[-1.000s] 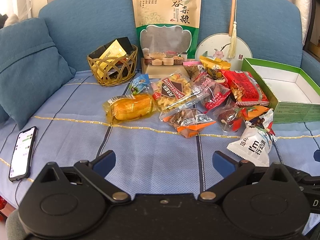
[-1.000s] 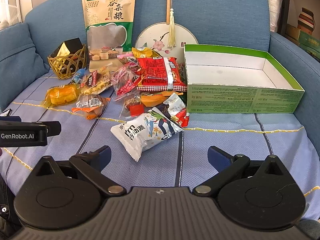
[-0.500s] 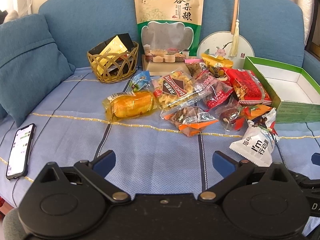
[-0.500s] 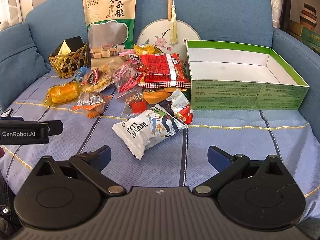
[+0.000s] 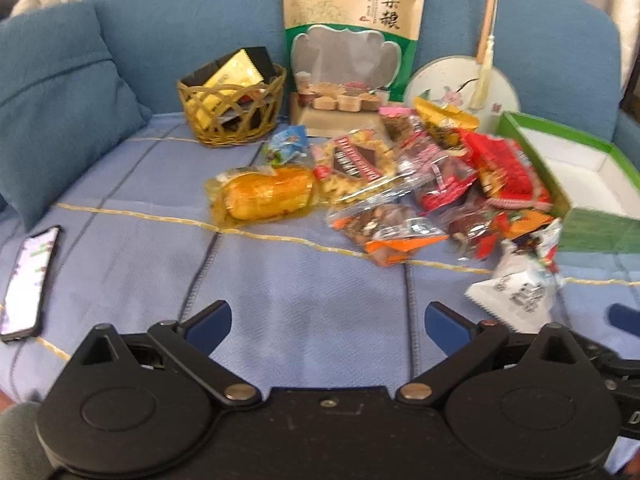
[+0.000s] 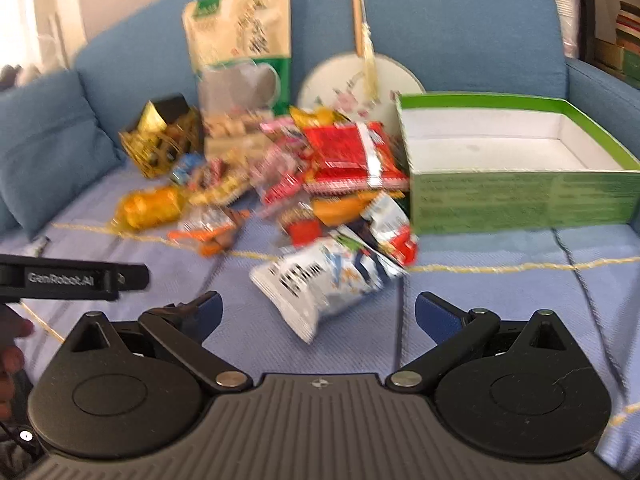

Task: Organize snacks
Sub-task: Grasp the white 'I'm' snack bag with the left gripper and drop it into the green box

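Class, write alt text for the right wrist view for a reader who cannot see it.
An open right gripper hovers just short of a white snack bag on a blue sofa. Behind lies a heap of wrapped snacks, with an empty green box to its right. The image is motion-blurred.

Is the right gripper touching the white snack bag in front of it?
Apart. In the right wrist view, the right gripper is open and bare blue cover shows between each fingertip and the white snack bag, which lies on the sofa ahead.
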`<state>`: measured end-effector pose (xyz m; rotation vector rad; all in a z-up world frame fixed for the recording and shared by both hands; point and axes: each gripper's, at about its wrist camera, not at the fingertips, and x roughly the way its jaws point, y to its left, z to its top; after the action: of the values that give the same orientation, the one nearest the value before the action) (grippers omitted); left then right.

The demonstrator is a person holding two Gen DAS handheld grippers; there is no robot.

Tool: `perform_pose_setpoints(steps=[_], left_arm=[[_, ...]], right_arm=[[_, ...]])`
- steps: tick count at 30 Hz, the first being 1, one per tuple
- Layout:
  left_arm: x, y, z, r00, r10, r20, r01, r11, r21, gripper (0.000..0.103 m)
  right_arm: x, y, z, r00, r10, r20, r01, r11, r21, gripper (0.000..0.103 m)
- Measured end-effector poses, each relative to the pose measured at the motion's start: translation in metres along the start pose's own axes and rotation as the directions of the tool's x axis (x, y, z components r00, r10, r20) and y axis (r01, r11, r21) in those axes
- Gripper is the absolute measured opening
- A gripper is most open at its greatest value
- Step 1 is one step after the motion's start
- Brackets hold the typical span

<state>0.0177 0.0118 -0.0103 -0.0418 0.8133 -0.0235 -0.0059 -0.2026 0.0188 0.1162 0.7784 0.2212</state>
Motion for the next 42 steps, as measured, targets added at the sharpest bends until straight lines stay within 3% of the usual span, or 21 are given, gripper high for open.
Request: perform_pose_setpoints(steps=[4, 7, 10, 12, 16, 20, 22, 23, 25, 26, 30, 34, 38, 42], left_arm=[[0.001, -0.010, 0.008, 0.994, -0.112, 0.003, 0.112, 0.994, 0.018, 0.103], [0.012, -0.028, 0.014, 0.981, -0.189, -0.037, 0.191, 0.980, 0.050, 0.103], [0.024, -0.053, 0.024, 0.952, -0.294, -0.085, 0.302, 0.948, 0.101, 0.097], [0.030, -0.070, 0.031, 0.932, -0.348, -0.102, 0.360, 0.922, 0.139, 0.100], [0.051, -0.096, 0.044, 0.901, -0.403, -0.162, 0.432, 0.872, 0.230, 0.103], [0.083, -0.104, 0.046, 0.875, -0.402, -0.272, 0.463, 0.858, 0.223, 0.103], [0.094, -0.105, 0.043, 0.854, -0.414, -0.316, 0.489, 0.845, 0.215, 0.092], [0.098, -0.106, 0.041, 0.849, -0.416, -0.327, 0.496, 0.841, 0.218, 0.080], [0.097, -0.106, 0.036, 0.852, -0.423, -0.308, 0.499, 0.834, 0.235, 0.076], [0.096, -0.106, 0.035, 0.851, -0.429, -0.303, 0.503, 0.831, 0.235, 0.067], [0.090, -0.103, 0.037, 0.847, -0.442, -0.295, 0.505, 0.843, 0.186, 0.061], [0.069, -0.098, 0.036, 0.852, -0.456, -0.258, 0.504, 0.847, 0.170, 0.059], [0.031, -0.103, 0.049, 0.860, -0.483, -0.163, 0.509, 0.831, 0.225, 0.059], [0.013, -0.119, 0.085, 0.845, -0.531, -0.068, 0.530, 0.810, 0.250, 0.061]], right_arm=[[0.006, -0.008, 0.002, 1.000, 0.021, 0.000, -0.021, 0.999, -0.028, 0.103], [0.010, -0.012, 0.001, 1.000, 0.017, -0.004, -0.017, 0.997, -0.070, 0.103], [0.017, -0.016, 0.000, 0.999, 0.044, -0.029, -0.046, 0.995, -0.087, 0.103], [0.020, -0.017, -0.002, 0.998, 0.058, -0.035, -0.061, 0.994, -0.095, 0.103], [0.032, -0.019, 0.000, 0.997, 0.054, -0.050, -0.059, 0.993, -0.098, 0.103], [0.046, -0.021, 0.001, 0.998, 0.055, -0.042, -0.059, 0.994, -0.093, 0.103], [0.056, -0.022, -0.002, 0.997, 0.051, -0.053, -0.055, 0.995, -0.087, 0.103], [0.060, -0.022, -0.003, 0.997, 0.050, -0.065, -0.055, 0.995, -0.082, 0.103], [0.058, -0.018, -0.007, 0.999, 0.034, -0.036, -0.038, 0.992, -0.120, 0.103], [0.058, -0.016, -0.007, 0.999, 0.039, -0.036, -0.044, 0.990, -0.135, 0.103], [0.052, -0.014, -0.005, 0.999, 0.039, -0.028, -0.043, 0.990, -0.137, 0.099], [0.033, -0.010, -0.004, 1.000, 0.027, 0.002, -0.026, 0.984, -0.176, 0.092], [0.005, -0.010, 0.014, 0.994, 0.020, 0.105, -0.001, 0.983, -0.183, 0.092], [-0.006, -0.024, 0.048, 0.976, -0.009, 0.220, 0.052, 0.980, -0.191, 0.092]])
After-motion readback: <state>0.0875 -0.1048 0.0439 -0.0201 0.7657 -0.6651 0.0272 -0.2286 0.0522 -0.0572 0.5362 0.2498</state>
